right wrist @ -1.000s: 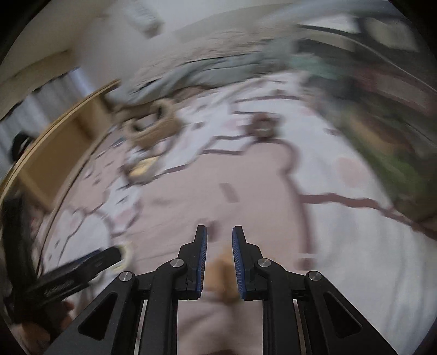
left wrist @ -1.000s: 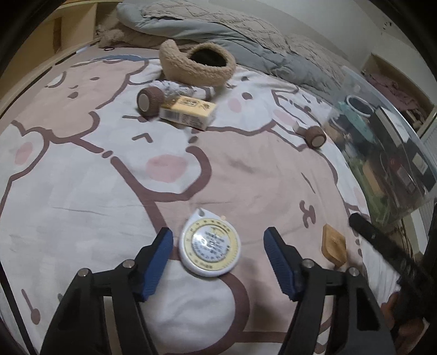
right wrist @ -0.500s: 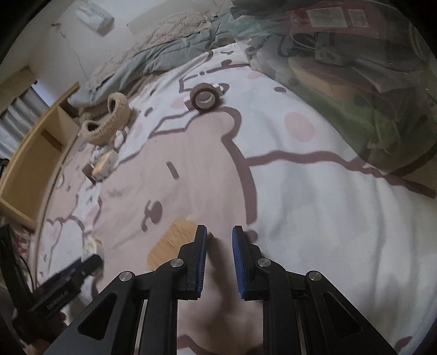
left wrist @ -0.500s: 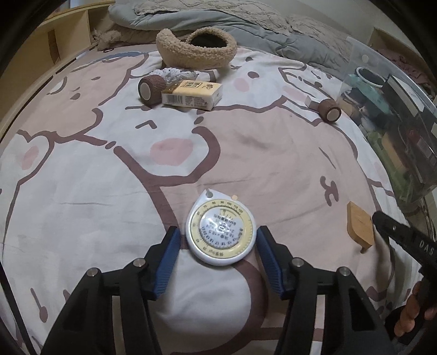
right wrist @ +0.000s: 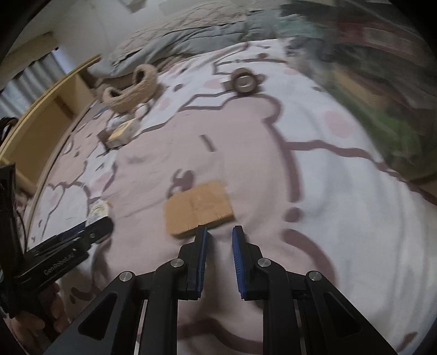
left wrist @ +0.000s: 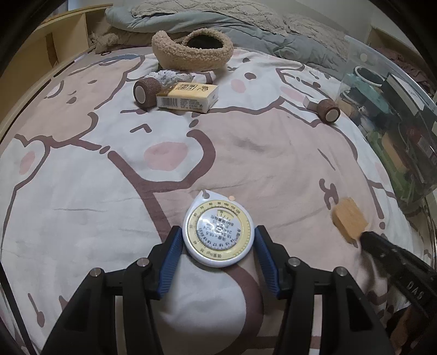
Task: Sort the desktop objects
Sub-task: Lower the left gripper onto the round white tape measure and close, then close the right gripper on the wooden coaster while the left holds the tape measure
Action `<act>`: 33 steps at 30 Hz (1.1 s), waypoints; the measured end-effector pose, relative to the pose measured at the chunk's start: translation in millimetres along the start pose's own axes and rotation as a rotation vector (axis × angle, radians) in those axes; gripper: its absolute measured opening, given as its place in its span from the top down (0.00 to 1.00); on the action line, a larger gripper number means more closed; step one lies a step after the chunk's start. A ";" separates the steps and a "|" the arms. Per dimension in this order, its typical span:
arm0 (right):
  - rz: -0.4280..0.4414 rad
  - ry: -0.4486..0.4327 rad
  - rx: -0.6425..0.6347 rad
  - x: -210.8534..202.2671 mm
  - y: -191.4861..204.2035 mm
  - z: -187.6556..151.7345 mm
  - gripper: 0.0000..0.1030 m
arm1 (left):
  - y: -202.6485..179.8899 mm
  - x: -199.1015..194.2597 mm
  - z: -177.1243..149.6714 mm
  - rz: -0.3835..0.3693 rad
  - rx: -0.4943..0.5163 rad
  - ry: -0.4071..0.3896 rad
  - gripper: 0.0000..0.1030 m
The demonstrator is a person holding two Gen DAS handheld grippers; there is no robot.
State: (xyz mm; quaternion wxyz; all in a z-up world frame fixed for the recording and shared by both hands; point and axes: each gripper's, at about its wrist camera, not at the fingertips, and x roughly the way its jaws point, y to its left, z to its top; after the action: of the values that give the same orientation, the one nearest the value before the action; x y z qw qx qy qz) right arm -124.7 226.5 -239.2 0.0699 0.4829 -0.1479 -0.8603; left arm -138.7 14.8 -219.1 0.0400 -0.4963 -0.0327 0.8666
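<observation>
the left gripper [left wrist: 217, 243] has its blue pads pressed against both sides of the round tape measure [left wrist: 218, 234], clamped on it where it lies on the bear-print bedsheet [left wrist: 82, 196]. the right gripper [right wrist: 218, 240] has its jaws drawn in to a narrow gap with nothing between them; its left fingertip sits at the near edge of the wooden block [right wrist: 198, 209], which lies flat on the sheet to the right of the tape measure. beyond the tape measure, a yellow carton [left wrist: 188, 97] lies touching a brown bandage roll [left wrist: 146, 90], with a fuzzy tan basket [left wrist: 191, 50] just behind them. a second brown roll [left wrist: 329, 110] lies far to the right of the tape measure, near a clear storage bin [left wrist: 396, 123] full of items. a grey quilt [left wrist: 218, 19] is bunched beyond the basket.
</observation>
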 end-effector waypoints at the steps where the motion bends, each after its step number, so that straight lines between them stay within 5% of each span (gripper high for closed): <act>1: 0.006 0.002 -0.022 4.1 5.2 1.6 0.81 | -0.4 0.4 0.4 -0.003 -0.001 -0.004 0.48; 14: 0.023 -0.054 0.121 -4.7 -20.2 8.0 0.81 | -13.7 14.7 0.7 0.047 0.086 -0.033 0.49; 26: 0.111 -0.083 0.116 -0.4 -11.3 13.3 0.81 | -9.0 14.8 -2.5 0.018 0.043 -0.048 0.49; 28: 0.111 -0.090 0.111 -0.6 -9.9 14.6 0.56 | -8.8 15.1 -2.5 0.017 0.042 -0.048 0.49; 29: 0.104 -0.095 0.114 -0.9 -10.0 14.9 0.26 | -8.6 15.1 -2.4 0.016 0.041 -0.048 0.49; 33: 0.085 -0.115 0.092 -1.7 -6.5 17.4 0.22 | -6.1 14.6 -1.1 0.001 0.030 -0.045 0.48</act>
State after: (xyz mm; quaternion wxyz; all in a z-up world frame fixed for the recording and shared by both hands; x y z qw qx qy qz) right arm -138.5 236.4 -231.4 0.0758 0.4289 -0.2112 -0.8751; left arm -144.8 22.4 -231.6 0.0465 -0.4763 -0.0203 0.8778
